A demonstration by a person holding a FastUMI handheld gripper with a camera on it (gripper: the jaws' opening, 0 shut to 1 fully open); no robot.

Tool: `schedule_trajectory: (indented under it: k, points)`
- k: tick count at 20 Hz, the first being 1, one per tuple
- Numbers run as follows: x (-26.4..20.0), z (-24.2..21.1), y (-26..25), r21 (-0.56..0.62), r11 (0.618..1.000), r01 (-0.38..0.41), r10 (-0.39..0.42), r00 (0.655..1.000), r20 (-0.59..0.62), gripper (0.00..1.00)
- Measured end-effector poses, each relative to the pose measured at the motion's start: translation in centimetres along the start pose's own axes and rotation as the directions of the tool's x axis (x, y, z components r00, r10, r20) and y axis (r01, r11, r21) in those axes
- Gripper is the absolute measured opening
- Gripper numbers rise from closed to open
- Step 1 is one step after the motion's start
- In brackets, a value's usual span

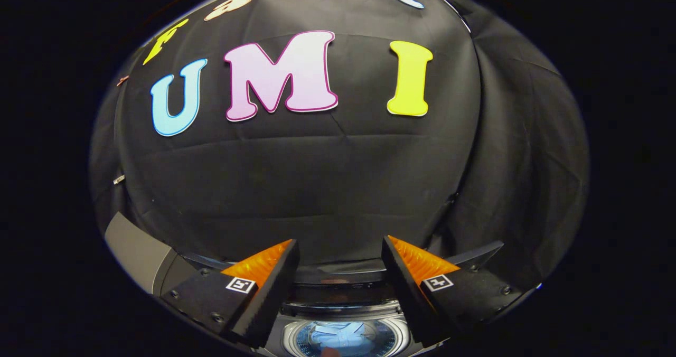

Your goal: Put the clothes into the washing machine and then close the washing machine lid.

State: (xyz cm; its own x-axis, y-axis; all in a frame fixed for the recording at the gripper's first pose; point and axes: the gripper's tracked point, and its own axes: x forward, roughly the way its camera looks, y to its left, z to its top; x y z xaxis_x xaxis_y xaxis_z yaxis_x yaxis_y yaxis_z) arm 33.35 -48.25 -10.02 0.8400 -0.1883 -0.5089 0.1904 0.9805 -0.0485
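Between and just below the claw's (340, 272) two fingers sits the washing machine (343, 315); its round drum mouth (346, 338) faces straight up at the claw, with something pale and bluish, probably clothes (338, 333), lying in the bottom; fingers spread wide apart, nothing held between them; a dark glossy band just beyond the fingertips looks like the raised lid (338, 276), though its edges are hard to make out; a grey slab (140, 251) juts off beyond the left finger, purpose unclear; judgement: loading seems done or nearly so, lid-closing is the step in hand; to do it well, reach past the drum to the lid's free edge, hook or pinch it with the fingers, and swing it forward and down in an arc about its rear hinge, not pushing flat; ease off near the end so it seats without slamming; drum's axis runs vertical; lid's long axis runs side to side across the fingers; booth wall (317, 177) hangs beyond.
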Motion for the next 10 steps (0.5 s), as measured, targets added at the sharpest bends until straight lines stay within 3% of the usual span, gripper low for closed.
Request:
schedule_trajectory:
  k: [10]
  points:
    - [-3.9,-1.6,-0.2,-0.006,1.000,-0.017,0.017,0.999,0.032,0.99]
